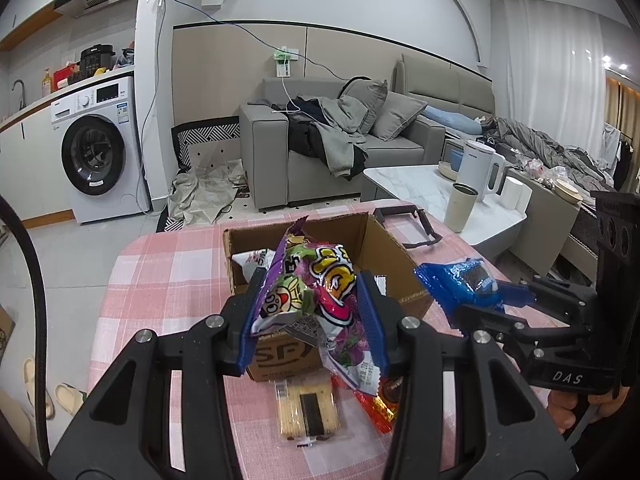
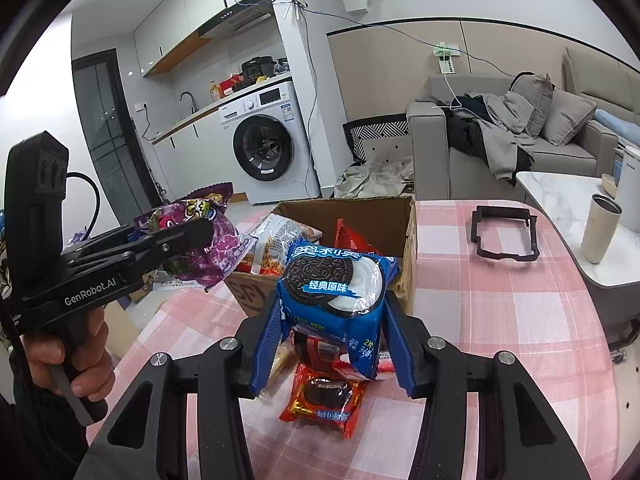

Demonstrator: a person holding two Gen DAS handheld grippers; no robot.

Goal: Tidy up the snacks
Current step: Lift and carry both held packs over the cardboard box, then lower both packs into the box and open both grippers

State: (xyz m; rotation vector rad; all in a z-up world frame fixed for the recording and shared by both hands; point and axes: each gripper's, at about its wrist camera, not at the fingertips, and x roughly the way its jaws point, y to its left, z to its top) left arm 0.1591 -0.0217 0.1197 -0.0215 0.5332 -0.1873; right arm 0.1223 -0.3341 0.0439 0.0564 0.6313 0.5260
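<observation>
Left gripper (image 1: 312, 312): jaws clamped on purple snack bag (image 1: 320, 300), bag raised above near edge of cardboard box (image 1: 384, 256). Right gripper (image 2: 332, 320): jaws clamped on blue Oreo pack (image 2: 336, 288), raised just before box front wall. Box open-topped, snacks inside. Cracker pack (image 1: 308, 412) and red pack (image 2: 324, 396) lie on checked tablecloth (image 2: 480, 320) below jaws. Black frame (image 2: 504, 236) well apart at right, bare cloth between.
</observation>
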